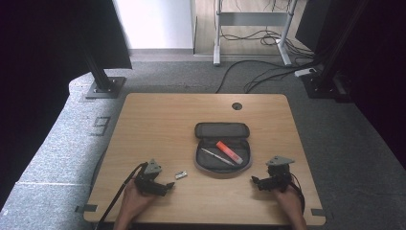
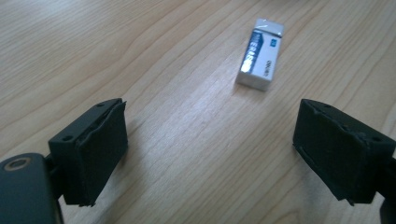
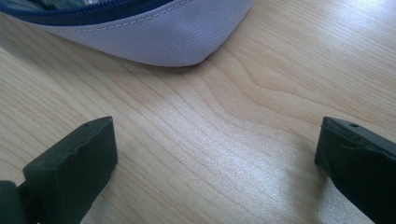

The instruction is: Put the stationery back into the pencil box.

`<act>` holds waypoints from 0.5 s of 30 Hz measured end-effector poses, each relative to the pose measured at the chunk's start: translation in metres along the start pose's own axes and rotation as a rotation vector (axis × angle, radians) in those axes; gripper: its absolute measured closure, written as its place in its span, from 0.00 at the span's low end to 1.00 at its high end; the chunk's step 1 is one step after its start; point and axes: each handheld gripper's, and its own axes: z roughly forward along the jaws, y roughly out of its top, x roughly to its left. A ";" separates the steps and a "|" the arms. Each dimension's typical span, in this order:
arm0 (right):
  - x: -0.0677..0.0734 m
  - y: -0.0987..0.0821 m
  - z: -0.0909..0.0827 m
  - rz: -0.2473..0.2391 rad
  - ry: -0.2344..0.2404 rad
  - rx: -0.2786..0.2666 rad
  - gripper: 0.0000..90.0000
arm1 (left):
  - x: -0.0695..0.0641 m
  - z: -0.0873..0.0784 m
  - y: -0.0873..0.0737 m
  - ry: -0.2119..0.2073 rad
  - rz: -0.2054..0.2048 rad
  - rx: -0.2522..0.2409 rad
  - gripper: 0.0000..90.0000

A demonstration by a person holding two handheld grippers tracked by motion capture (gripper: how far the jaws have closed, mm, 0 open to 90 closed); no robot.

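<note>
High view: open pencil case at table centre; eraser loose beside it.
Left gripper view: left gripper spread wide, empty; advise centring over eraser.
Right gripper view: right gripper wide, empty, near case.

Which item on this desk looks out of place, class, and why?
The eraser lies loose on the table, apart from the open pencil case, where a pen and an orange-red marker are already lying. It sits just ahead of the open left gripper. Nothing looks spilled or damaged.
</note>
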 end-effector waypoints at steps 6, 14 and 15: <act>0.000 0.000 0.000 0.000 0.000 0.000 0.00 | -0.004 -0.003 0.009 -0.039 0.025 -0.031 0.17; 0.000 0.000 0.000 0.000 0.000 0.000 0.00 | -0.008 -0.003 0.016 -0.051 0.059 -0.051 0.27; 0.000 0.000 0.000 0.000 0.000 0.000 0.00 | -0.008 -0.003 0.016 -0.051 0.058 -0.053 0.27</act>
